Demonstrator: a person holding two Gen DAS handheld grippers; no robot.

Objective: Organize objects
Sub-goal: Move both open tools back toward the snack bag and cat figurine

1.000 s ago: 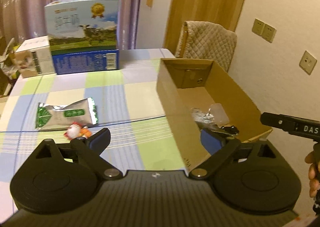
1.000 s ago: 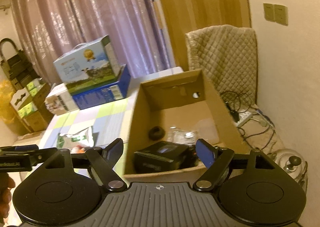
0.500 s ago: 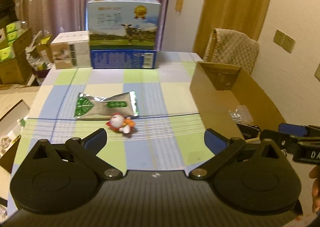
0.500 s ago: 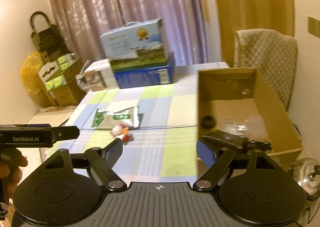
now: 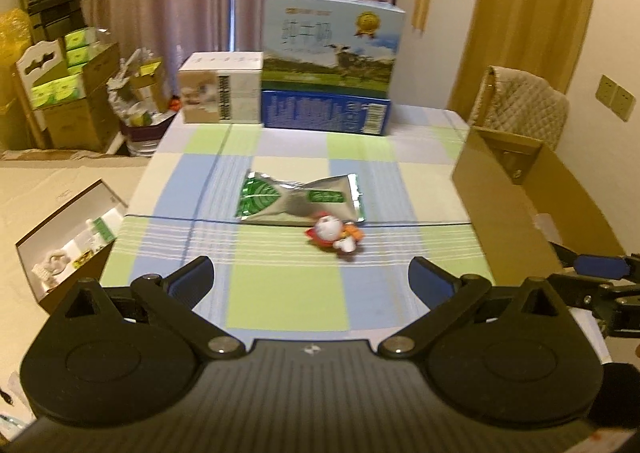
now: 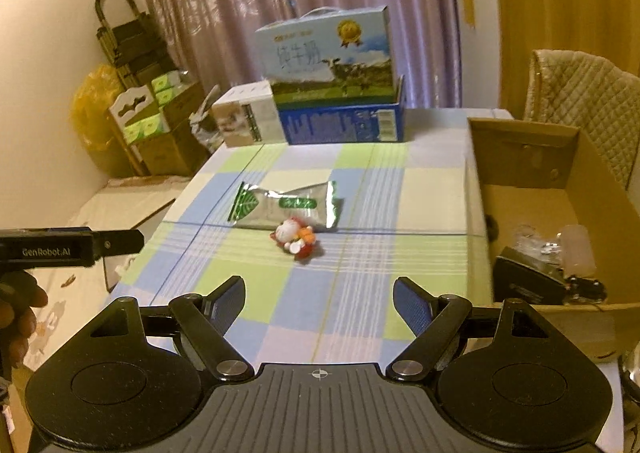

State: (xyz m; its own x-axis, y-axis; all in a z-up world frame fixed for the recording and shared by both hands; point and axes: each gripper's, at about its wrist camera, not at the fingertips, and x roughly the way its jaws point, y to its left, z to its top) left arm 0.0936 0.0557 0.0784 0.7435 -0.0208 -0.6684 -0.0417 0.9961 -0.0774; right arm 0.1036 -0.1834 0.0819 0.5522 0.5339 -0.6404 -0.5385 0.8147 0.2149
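Note:
A silver and green foil packet point(image 5: 300, 199) point(image 6: 286, 205) lies mid-table on the checked cloth. Just in front of it sits a small red and white toy figure point(image 5: 336, 236) point(image 6: 296, 238). An open cardboard box point(image 5: 516, 193) point(image 6: 560, 213) stands at the table's right edge, holding a black device point(image 6: 532, 285) and clear plastic items point(image 6: 560, 245). My left gripper point(image 5: 312, 277) hangs open and empty over the near table edge, short of the toy. My right gripper point(image 6: 318, 295) is also open and empty, with the toy ahead of it.
A milk carton case point(image 5: 332, 49) sits on a blue box point(image 5: 326, 113) beside a white carton point(image 5: 220, 93) at the table's far end. Stacked boxes point(image 5: 72, 93) and an open box point(image 5: 72, 237) stand on the floor at left. A quilted chair point(image 6: 580, 101) stands behind the cardboard box.
Both grippers have swung left, away from the cardboard box, and now face the packet and toy mid-table. The left jaws have spread a little wider. Nothing was picked up.

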